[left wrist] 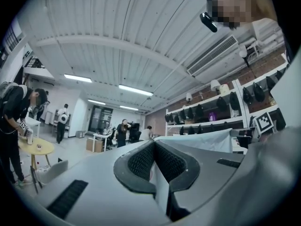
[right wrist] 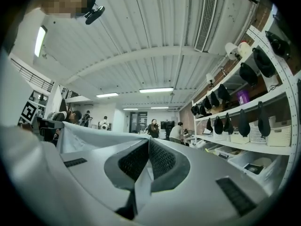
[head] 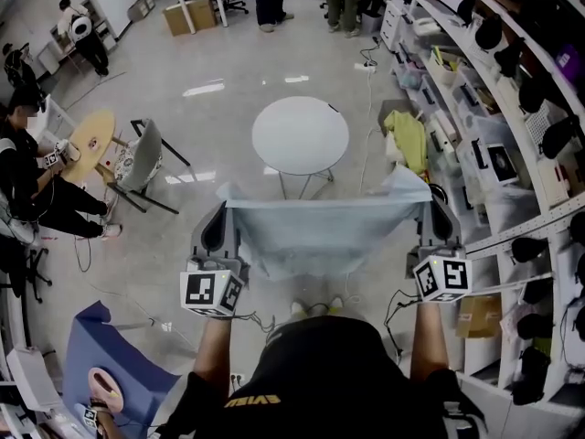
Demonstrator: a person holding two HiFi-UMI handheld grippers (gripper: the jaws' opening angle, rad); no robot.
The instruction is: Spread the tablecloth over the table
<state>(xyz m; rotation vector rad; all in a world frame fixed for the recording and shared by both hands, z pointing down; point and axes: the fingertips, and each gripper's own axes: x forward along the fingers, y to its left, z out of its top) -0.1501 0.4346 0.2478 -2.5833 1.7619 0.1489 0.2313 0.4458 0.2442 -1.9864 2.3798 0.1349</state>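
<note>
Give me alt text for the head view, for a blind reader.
A person holds a pale blue tablecloth stretched between the left gripper and right gripper, one corner clamped in each. A round white table stands beyond it.

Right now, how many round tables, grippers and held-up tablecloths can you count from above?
Round tables: 2, the white table and the yellow table
Grippers: 2, the left gripper and the right gripper, both pinching cloth
Tablecloth: 1
Total: 5
</note>
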